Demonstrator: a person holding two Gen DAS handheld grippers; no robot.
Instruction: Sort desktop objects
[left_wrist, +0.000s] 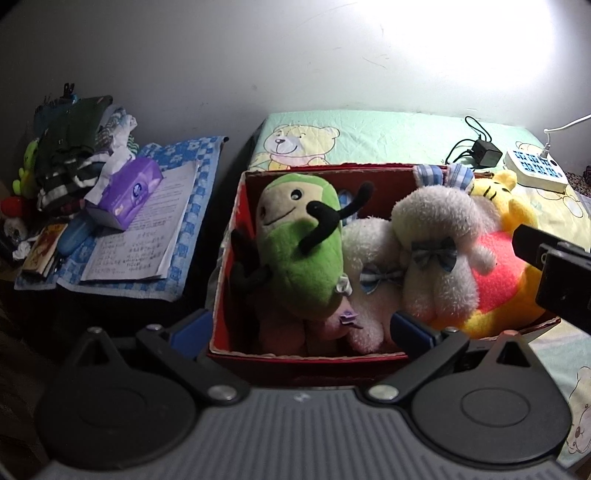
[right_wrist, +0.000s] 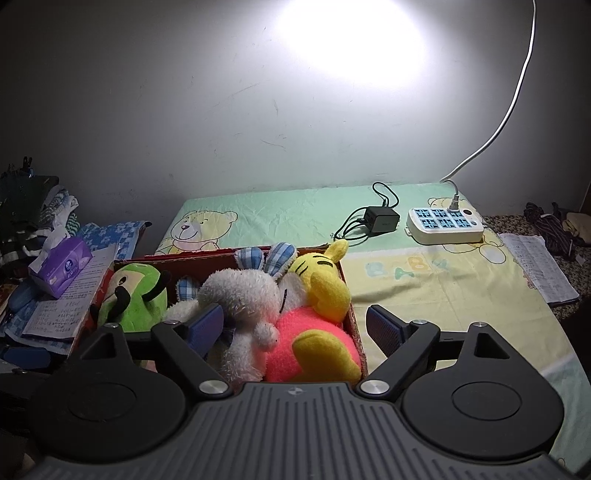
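**Plush toys in red box; both grippers spread, grasping nothing**

Sitting on a green bear-print cloth (right_wrist: 424, 280): red cardboard box (left_wrist: 236, 221), packed with soft toys. Lying at the box's left side: green plush toy (left_wrist: 306, 236), black limbs sticking up. Resting beside it, toward the middle: white plush rabbit (left_wrist: 436, 240) with checked ears and a blue bow. Pressing against the right wall and bulging over the rim: yellow plush bear (right_wrist: 325, 288) in a red shirt.

Hovering at the near edge of the box: left gripper (left_wrist: 301, 326), jaws released wide, blue pads straddling the front left part of the box, gripping nothing. Hanging over the box's right corner: right gripper (right_wrist: 295, 325), jaws likewise spread apart, one pad in front of the rabbit, the other over bare cloth; contact with the rabbit not determinable.

Lying well apart at the rear of the cloth: black charger (right_wrist: 380, 219) and white power strip (right_wrist: 445, 227). Resting on papers at the left, off the cloth: purple tissue pack (left_wrist: 127, 194).
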